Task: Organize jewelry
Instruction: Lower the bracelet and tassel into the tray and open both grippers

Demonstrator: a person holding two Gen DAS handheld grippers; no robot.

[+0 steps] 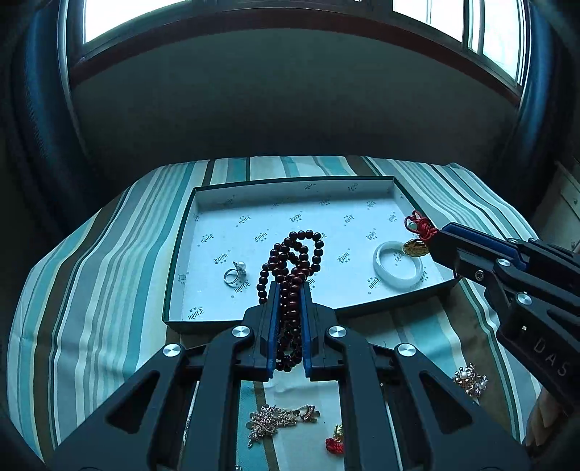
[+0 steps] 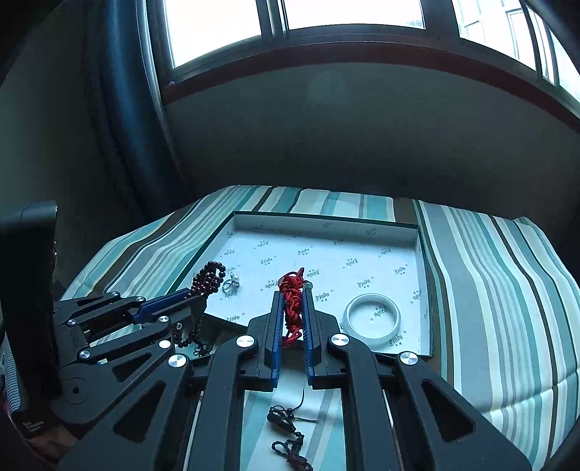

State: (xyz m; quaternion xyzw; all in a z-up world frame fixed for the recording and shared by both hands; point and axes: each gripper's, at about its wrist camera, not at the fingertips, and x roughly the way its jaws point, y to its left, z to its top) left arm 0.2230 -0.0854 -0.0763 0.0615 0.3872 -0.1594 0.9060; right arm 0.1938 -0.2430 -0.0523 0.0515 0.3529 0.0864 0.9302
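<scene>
Striped bedding (image 1: 108, 253) under a window (image 2: 217, 29) carries an open, paper-lined box (image 1: 290, 184), and both claws hang at its near edge. Inside it lie two pieces so far — one silver ring (image 1: 235, 273) just ahead and left of the left claw (image 1: 290, 290), and one white bangle (image 1: 398, 266) ahead and right of it, near the right claw's tip.

Each claw is clamped on a piece. The left claw grips one string of dark red beads (image 1: 293, 261), loops spilling forward over the box floor and trailing back between its fingers. The right claw (image 2: 293, 293) pinches one red knotted cord (image 2: 291, 300) with a gold pendant (image 1: 416, 248), held above the box's near side.

Behind and below the claws, on the bedding, I count three pieces in the left view: one gold chain tangle (image 1: 275, 420), one small red-and-gold charm (image 1: 335, 440), one pearl brooch (image 1: 470, 380). The right view shows a dark cord with small ornaments (image 2: 286, 431) below its claw; whether that hangs from the held piece I cannot tell.

Roughly midway, I judge: two in, two arriving, at least three left.
</scene>
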